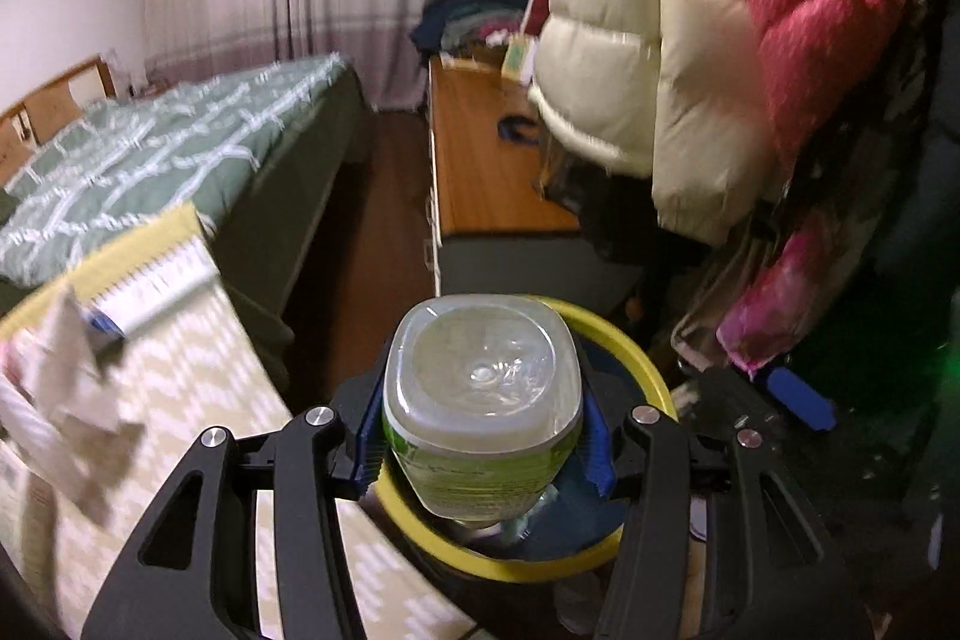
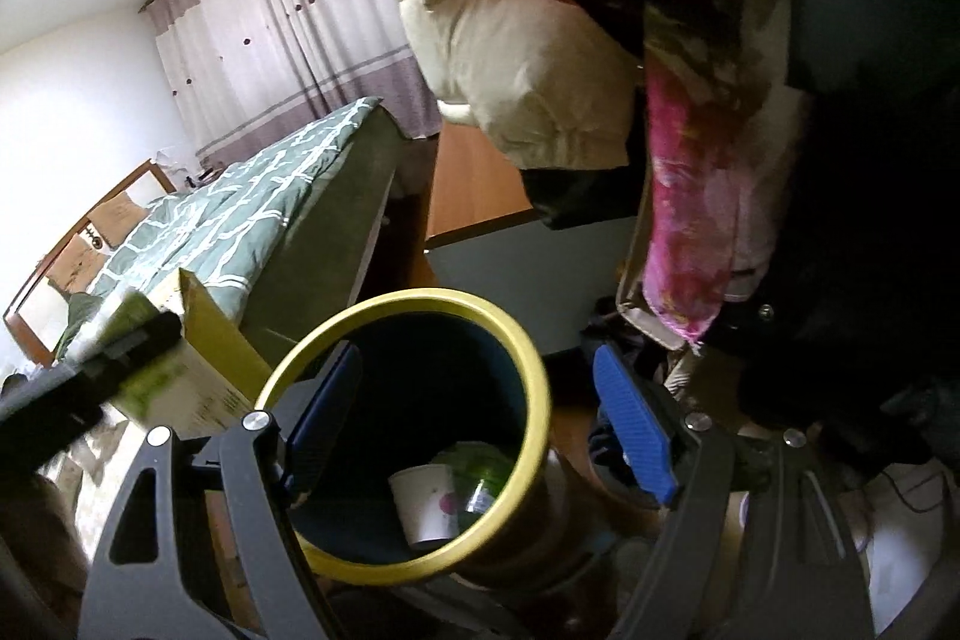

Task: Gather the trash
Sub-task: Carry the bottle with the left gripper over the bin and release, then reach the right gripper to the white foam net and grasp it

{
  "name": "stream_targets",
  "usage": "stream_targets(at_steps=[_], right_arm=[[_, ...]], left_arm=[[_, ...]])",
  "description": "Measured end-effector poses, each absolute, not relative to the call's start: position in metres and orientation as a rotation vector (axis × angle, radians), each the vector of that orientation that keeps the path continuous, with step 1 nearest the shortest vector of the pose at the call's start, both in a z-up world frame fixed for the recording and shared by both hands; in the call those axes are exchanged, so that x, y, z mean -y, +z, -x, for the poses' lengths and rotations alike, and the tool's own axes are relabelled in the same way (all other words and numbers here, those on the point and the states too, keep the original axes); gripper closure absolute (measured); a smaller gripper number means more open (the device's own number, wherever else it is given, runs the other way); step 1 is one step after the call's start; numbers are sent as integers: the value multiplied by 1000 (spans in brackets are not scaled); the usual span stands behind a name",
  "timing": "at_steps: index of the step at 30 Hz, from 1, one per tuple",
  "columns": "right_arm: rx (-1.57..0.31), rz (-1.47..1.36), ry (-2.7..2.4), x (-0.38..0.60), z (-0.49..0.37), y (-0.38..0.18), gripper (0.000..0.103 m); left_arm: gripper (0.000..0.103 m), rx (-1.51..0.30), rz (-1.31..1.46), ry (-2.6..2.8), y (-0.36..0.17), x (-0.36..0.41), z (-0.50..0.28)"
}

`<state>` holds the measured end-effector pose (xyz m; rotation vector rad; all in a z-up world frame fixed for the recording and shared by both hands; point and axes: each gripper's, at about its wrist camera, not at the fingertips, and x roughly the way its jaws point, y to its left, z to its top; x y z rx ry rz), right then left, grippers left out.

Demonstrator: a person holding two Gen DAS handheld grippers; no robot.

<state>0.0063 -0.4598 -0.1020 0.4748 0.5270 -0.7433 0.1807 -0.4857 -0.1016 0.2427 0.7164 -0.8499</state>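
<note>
My left gripper (image 1: 483, 436) is shut on a clear plastic bottle (image 1: 483, 388) with a green label, its base facing the camera, held over the yellow-rimmed trash bin (image 1: 630, 340). In the right wrist view the same bin (image 2: 528, 358) stands just ahead, dark blue inside, holding a white paper cup (image 2: 426, 502) and a green plastic bottle (image 2: 480, 466). My right gripper (image 2: 480, 442) is open and empty above the bin's mouth. The left gripper with its bottle (image 2: 144, 340) shows blurred at the left edge.
A bed with a green quilt (image 1: 150, 160) lies to the left. A wooden desk (image 1: 480, 160) stands behind the bin. Puffy jackets (image 1: 690, 40) hang at the right. A patterned box (image 1: 198, 400) with crumpled paper (image 1: 60, 388) sits at left.
</note>
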Motion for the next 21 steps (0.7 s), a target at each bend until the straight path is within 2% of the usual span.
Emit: stream_targets(at_steps=[5,6,8,11,14,17,21], right_arm=[[-536,-475,-757,465,-4,-106,27],[-538,-473,-758,465,-4,-106,27],[-541,-469,-754,464,-5,-107,27],[-542,-458,-745,460,-8,-105,27],[-543,-447,-729,454,-12,-102,27],[-549,-431,-703,442,-19,-99,27],[-573,-404,-633,419,-40,-95,27]], left_arm=[[51,-794,-265,-842,-129,490,-179],[39,-794,-264,-839,-130,488,-178],[26,-755,-258,-821,-124,480,-173],[23,-714,-249,-805,-111,460,-168],[14,-696,-202,-780,-94,428,-170],[10,-667,-145,-725,-77,382,-174],[8,-646,-118,-625,-64,322,-184]])
